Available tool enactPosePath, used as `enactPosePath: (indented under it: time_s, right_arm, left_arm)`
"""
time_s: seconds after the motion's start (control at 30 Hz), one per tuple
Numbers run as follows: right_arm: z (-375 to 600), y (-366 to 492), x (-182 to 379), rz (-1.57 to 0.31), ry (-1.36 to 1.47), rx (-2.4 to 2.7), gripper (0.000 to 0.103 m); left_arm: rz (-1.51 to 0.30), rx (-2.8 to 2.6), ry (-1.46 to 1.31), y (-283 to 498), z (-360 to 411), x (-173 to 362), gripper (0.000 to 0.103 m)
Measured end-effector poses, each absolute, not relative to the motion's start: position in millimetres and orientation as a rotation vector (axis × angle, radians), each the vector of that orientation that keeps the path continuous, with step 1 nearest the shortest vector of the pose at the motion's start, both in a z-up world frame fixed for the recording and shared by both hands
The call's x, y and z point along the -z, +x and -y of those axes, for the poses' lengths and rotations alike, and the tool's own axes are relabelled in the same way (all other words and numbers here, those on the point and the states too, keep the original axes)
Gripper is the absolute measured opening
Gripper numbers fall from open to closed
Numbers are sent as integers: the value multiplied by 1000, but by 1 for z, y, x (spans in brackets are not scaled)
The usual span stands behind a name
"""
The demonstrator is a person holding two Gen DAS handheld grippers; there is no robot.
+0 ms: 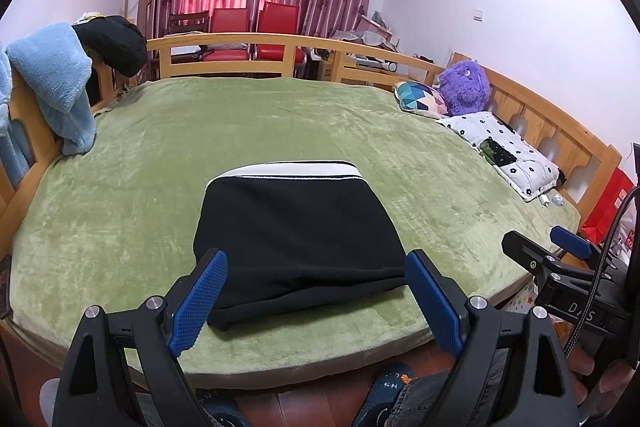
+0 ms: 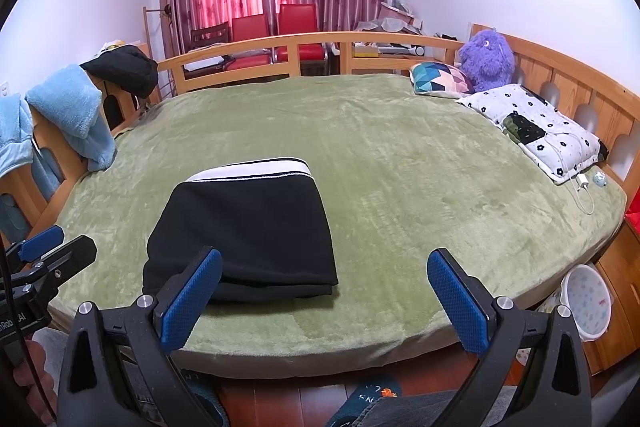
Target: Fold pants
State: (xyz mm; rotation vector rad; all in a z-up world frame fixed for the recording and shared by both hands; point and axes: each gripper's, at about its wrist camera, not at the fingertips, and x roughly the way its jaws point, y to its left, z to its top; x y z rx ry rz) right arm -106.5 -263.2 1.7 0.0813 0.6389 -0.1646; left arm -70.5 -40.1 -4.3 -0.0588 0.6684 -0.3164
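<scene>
Black pants [image 1: 296, 227] lie folded into a compact rectangle on the green bed cover, a white band along their far edge. In the right wrist view the same pants [image 2: 244, 235] sit left of centre. My left gripper [image 1: 316, 267] stands open just short of the near fold, touching nothing, its blue pads [image 1: 200, 303] wide apart. My right gripper [image 2: 324, 267] is open too, over the bed's near edge to the right of the pants, with nothing between its fingers. Each gripper shows at the edge of the other's view.
A wooden bed frame [image 1: 256, 45] rings the green cover [image 2: 400, 167]. Pillows [image 2: 536, 131] and a purple plush toy [image 2: 486, 59] lie at the right. Blue and black clothes [image 1: 60, 79] hang over the left rail. A white bin [image 2: 586, 303] stands on the floor at the right.
</scene>
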Motion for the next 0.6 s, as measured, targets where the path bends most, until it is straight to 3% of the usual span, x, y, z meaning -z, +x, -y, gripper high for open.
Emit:
enactPosePath:
  time_s: [0.6]
  right_arm:
    - [263,-107,-2,-640,82,162,101]
  left_arm:
    - [-669,290,-60,-65,35,7,90]
